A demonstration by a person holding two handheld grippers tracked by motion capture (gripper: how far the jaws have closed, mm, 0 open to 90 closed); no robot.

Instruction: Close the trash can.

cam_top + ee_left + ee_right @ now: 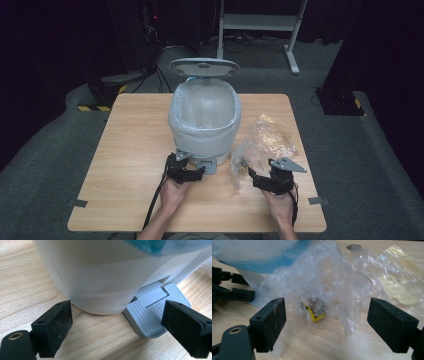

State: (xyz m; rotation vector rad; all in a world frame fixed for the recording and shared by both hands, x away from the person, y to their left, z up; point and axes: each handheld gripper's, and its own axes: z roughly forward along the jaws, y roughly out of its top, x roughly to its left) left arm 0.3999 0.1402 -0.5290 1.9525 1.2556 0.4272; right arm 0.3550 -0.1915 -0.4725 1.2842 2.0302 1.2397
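The left gripper (192,171), jaws spread and empty, is sitting at the bin (205,125)'s grey pedal (156,315); the right gripper (327,322) is gaping before crumpled clear plastic (329,290) lying right of the bin. A shallow bite risks the film slipping out, and the pedal may be springing up.

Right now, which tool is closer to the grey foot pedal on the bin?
Left. The left tool sits right at the grey pedal, one pad over its edge. The right tool is off to the side, by the crinkly plastic wrap.
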